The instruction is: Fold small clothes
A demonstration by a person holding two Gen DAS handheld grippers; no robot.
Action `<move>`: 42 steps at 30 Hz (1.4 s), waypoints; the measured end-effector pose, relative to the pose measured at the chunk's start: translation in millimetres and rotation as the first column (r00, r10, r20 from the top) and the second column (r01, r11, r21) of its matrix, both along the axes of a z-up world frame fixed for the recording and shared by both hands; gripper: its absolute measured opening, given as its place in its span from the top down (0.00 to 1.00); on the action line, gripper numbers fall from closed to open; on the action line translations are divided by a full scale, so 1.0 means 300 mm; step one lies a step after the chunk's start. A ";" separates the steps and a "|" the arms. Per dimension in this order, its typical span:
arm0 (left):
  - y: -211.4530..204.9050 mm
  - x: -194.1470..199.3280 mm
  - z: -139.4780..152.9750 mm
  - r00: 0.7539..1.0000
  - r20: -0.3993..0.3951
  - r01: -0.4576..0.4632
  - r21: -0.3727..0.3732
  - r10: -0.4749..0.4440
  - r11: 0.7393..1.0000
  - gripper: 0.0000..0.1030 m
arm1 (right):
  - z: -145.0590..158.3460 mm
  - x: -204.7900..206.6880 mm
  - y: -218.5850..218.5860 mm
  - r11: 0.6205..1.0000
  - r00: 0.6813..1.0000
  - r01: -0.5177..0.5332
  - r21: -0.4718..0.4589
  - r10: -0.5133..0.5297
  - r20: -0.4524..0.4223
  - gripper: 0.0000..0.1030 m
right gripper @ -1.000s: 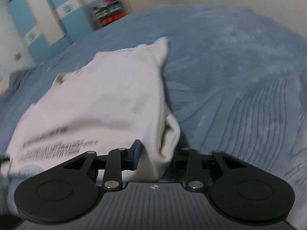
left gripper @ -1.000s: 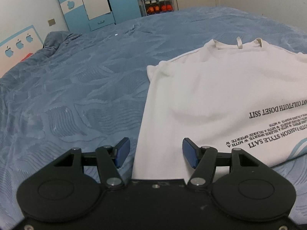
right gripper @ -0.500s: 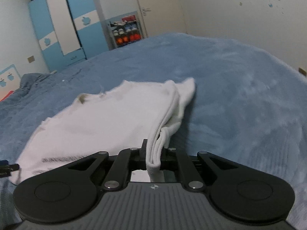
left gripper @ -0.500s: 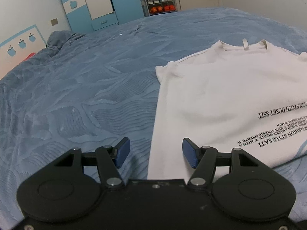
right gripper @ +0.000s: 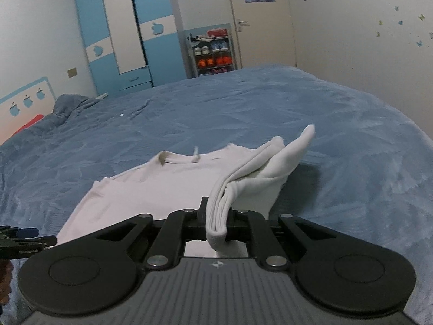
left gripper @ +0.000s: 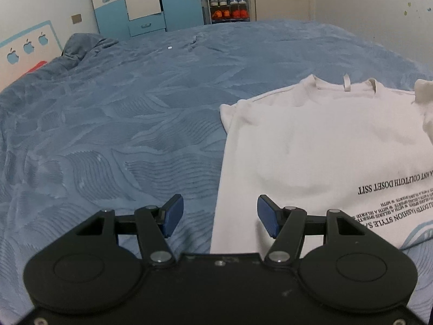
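Note:
A white T-shirt (left gripper: 319, 146) with black printed text lies on the blue bedspread (left gripper: 135, 124), collar toward the far side. My left gripper (left gripper: 219, 215) is open just above the shirt's near left edge, nothing between its blue pads (left gripper: 173, 214). In the right wrist view the same T-shirt (right gripper: 162, 187) has its right side lifted off the bed. My right gripper (right gripper: 216, 219) is shut on a bunched fold of that edge, with the sleeve (right gripper: 295, 149) hanging raised beyond it. The left gripper's tip (right gripper: 24, 237) shows at the left edge there.
The blue textured bedspread (right gripper: 338, 140) spreads all around the shirt. A rumpled blanket heap (left gripper: 86, 46) sits at the far left. Beyond the bed stand a blue and white wardrobe (right gripper: 127, 43), a shoe rack (right gripper: 213, 54) and a door (right gripper: 259, 19).
My right gripper closed on the shirt's right edge and lifted it higher off the bed. My left gripper shifted slightly left, staying open.

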State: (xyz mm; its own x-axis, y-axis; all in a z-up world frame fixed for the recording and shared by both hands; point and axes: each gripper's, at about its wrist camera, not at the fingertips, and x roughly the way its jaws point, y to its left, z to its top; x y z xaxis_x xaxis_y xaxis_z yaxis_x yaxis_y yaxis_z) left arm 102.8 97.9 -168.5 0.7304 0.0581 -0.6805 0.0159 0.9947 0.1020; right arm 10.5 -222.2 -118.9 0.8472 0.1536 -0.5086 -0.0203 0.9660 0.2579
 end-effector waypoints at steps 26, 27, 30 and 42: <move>0.232 -0.003 -0.030 0.999 -0.021 -0.044 -0.095 0.042 0.995 0.40 | 0.138 0.171 0.384 0.995 0.995 -0.095 0.013 0.095 0.013 0.92; 0.238 -0.002 -0.031 0.999 -0.023 -0.044 -0.094 0.042 0.995 0.40 | 0.151 0.182 0.403 0.995 0.995 -0.103 0.019 0.103 0.019 0.92; 0.251 -0.001 -0.034 0.998 -0.031 -0.051 -0.101 0.048 0.994 0.40 | 0.189 0.209 0.461 0.990 0.990 -0.135 0.031 0.134 0.037 0.92; 0.317 -0.023 -0.011 0.997 -0.025 -0.075 -0.118 0.072 0.990 0.40 | 0.161 0.228 0.760 0.947 0.947 -0.321 -0.003 0.320 -0.029 0.92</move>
State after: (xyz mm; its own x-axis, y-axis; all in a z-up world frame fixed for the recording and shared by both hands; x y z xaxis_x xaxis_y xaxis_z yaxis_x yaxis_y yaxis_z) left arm 96.0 193.1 -171.8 0.7131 0.0289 -0.7004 -0.0569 0.9982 -0.0168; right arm 78.9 5.8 -70.6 0.7393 0.4107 -0.5337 -0.3219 0.9116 0.2556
